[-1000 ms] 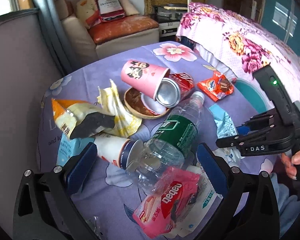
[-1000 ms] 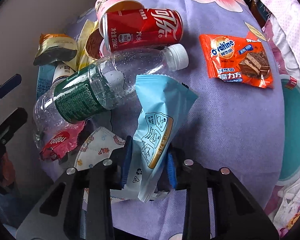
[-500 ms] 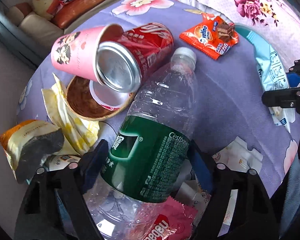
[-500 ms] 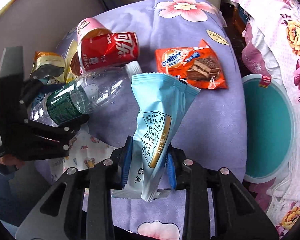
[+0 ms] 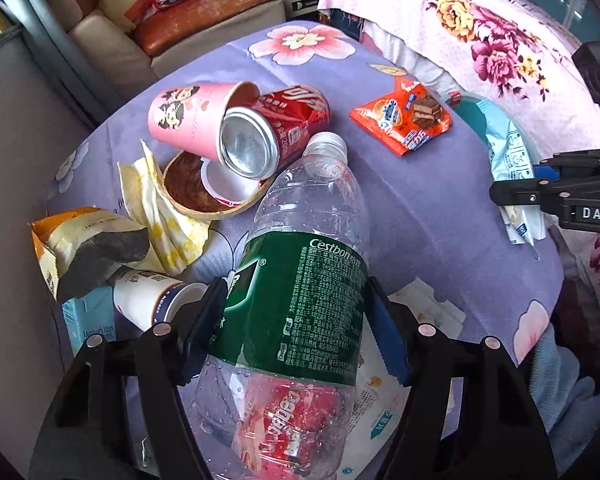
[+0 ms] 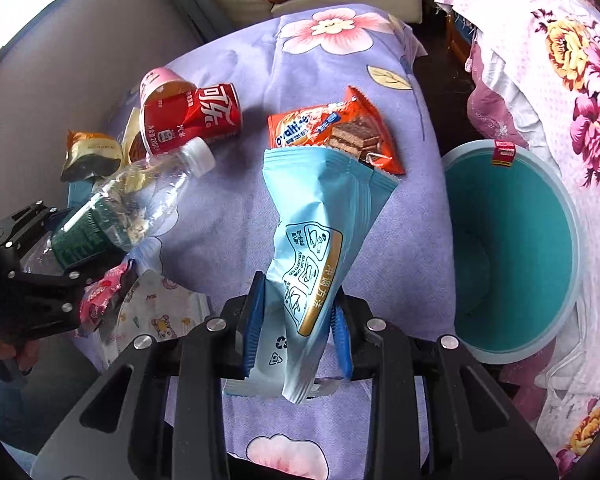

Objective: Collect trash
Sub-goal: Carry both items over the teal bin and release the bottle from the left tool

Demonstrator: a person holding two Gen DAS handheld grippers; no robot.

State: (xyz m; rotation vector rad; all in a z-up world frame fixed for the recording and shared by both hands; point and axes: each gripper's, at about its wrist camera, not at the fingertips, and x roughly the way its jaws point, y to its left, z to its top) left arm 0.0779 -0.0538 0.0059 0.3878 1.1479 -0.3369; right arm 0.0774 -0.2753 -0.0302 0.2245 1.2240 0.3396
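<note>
A clear plastic bottle with a green label lies tilted on the purple flowered tablecloth. My left gripper is closing around it, and both blue pads lie against the label. The same bottle and left gripper show at the left of the right wrist view. My right gripper is shut on a light blue snack wrapper, held above the table beside the teal bin. That wrapper and right gripper appear at the right of the left wrist view.
Lying about on the table are a red cola can half inside a pink paper cup, an orange chocolate wrapper, a brown bowl, an orange-and-black bag, a white cup and a red wrapper. A floral bedspread borders the bin.
My left gripper came down over the bottle and narrowed until its pads reached the label. My right gripper carried the blue wrapper to the right, toward the teal bin.
</note>
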